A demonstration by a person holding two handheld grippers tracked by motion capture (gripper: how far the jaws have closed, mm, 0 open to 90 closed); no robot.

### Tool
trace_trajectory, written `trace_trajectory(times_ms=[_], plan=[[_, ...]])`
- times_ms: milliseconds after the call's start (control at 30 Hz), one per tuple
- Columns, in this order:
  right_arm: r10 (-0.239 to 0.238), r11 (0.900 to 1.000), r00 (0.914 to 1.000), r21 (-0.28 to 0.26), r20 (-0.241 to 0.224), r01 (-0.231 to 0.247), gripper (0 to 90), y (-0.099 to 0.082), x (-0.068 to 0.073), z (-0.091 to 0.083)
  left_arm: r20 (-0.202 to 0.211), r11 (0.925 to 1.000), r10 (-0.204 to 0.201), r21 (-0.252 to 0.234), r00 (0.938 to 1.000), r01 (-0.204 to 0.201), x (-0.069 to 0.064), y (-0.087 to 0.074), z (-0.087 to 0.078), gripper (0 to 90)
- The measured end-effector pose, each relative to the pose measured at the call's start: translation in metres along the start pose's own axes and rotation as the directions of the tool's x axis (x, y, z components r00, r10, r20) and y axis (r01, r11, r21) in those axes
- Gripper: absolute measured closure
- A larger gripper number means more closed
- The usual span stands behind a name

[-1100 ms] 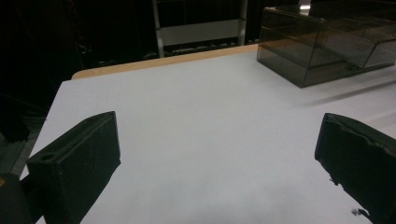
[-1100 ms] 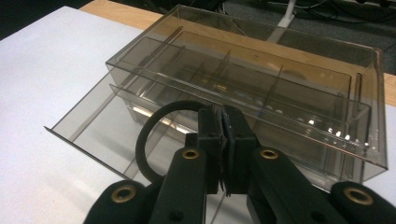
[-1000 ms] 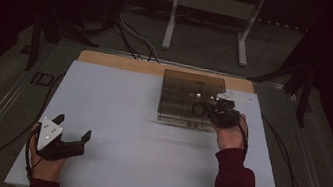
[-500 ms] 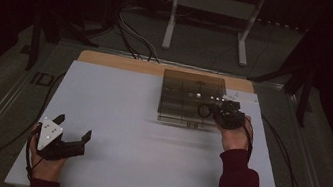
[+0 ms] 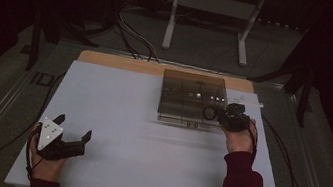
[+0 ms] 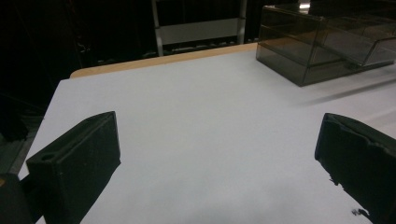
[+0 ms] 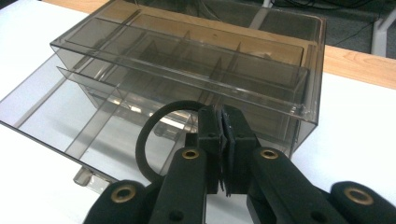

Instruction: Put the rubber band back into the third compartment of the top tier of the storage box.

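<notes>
Currently a thin black rubber ring (image 7: 145, 140) is pinched by the right claw (image 7: 225, 140) at the smoky clear plastic drawer organiser (image 7: 196, 70); placement is judged pending; left claw (image 6: 215, 154) is held released.

A white worktop (image 5: 140, 119) fills the middle of the high view, with a strip of bare wood (image 5: 119, 61) along its far edge. Beyond it stands a pale metal frame (image 5: 213, 10) on the dark floor (image 5: 15, 74), and black cables (image 5: 133, 37) trail across that floor.
</notes>
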State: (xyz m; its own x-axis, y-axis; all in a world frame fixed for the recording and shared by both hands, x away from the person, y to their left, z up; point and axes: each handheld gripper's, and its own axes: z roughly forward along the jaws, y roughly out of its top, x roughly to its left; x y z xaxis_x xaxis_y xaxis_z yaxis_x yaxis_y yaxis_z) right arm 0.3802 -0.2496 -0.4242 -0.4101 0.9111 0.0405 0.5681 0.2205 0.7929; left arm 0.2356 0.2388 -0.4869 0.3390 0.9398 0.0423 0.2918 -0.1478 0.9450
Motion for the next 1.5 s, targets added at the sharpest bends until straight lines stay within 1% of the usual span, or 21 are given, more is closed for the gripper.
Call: trace_trajectory(times_ms=[367, 567, 800, 1500], plan=[[0.008, 0.9999, 0.9999, 0.014, 0.014, -0.008, 88.2, -0.007, -0.006, 0.001, -0.001, 1.0, -0.003, -0.001, 1.0, 0.003, 0.0, 0.0, 0.0, 1.0], [0.019, 0.9995, 0.9994, 0.027, 0.027, -0.02, 88.2, -0.013, -0.013, 0.0, 0.001, 1.0, -0.002, 0.0, 1.0, 0.002, 0.0, 0.0, 0.0, 1.0], [0.023, 0.999, 0.9991, 0.036, 0.035, -0.025, 88.2, -0.017, -0.016, 0.002, 0.001, 1.0, -0.002, 0.002, 1.0, 0.002, 0.0, 0.0, 0.0, 1.0], [0.01, 0.998, 0.9993, 0.062, 0.036, -0.012, 87.8, -0.019, -0.012, 0.009, 0.004, 1.0, -0.002, 0.003, 1.0, 0.002, -0.001, 0.0, 0.0, 1.0]])
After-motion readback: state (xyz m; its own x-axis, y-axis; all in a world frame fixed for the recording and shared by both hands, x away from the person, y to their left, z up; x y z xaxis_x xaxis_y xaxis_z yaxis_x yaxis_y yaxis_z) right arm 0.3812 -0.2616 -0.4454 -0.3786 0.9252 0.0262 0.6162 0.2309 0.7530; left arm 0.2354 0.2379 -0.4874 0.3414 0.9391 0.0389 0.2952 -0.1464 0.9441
